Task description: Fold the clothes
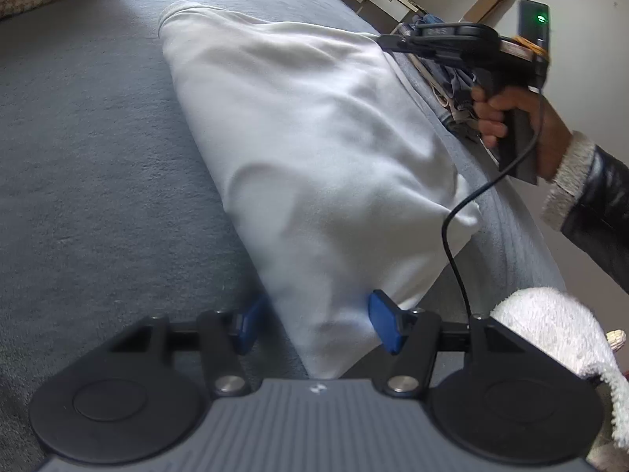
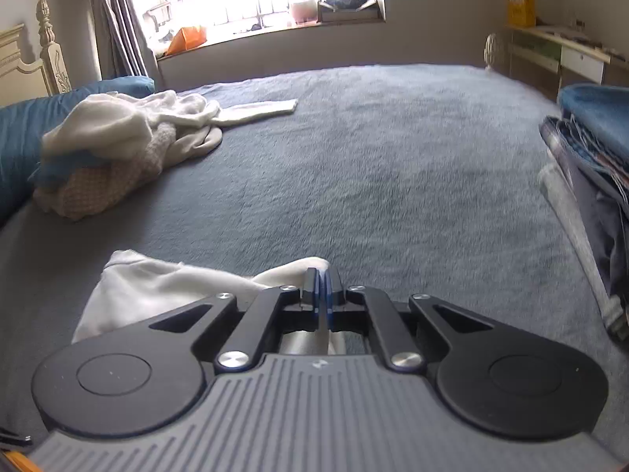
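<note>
Two grippers work one white garment (image 1: 314, 149) lying lengthwise along the bed (image 1: 86, 157) edge — the left gripper (image 1: 314, 322), jaws wide, straddles its near end, while the right gripper (image 2: 323, 295) is pinched tight on cloth at the far end.

The white garment (image 1: 314, 149) across the middle is smooth, matt cloth with soft creases. The grey bed cover (image 1: 98, 165) looks napped and fuzzy. The left hand-held gripper (image 1: 314, 324) is matt black plastic with shiny metal rivets and blue pads (image 1: 383, 320).
</note>
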Demonstrator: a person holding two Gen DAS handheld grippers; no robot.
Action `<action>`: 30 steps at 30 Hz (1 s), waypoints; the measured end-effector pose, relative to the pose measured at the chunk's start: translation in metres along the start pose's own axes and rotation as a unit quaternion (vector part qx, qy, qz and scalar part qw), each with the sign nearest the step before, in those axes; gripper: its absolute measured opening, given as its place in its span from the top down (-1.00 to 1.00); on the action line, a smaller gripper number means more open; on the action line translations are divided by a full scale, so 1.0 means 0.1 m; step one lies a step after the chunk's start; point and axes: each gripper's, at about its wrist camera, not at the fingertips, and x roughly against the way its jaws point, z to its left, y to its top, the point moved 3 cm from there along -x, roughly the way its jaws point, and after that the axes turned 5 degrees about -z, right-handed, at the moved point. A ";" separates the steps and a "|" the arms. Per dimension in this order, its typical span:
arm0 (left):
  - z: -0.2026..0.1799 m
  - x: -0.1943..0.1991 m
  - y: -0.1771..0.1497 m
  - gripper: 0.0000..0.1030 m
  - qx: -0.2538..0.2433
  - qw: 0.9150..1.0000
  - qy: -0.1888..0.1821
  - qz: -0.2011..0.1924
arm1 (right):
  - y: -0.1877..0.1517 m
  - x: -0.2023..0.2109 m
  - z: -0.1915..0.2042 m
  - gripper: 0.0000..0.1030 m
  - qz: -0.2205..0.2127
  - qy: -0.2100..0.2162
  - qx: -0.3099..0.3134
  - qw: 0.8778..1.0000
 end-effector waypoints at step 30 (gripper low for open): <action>-0.02 0.08 -0.02 -0.14 -0.002 1.000 0.013 0.010 | -0.83 1.13 -0.34 0.46 0.122 0.077 -0.165 0.976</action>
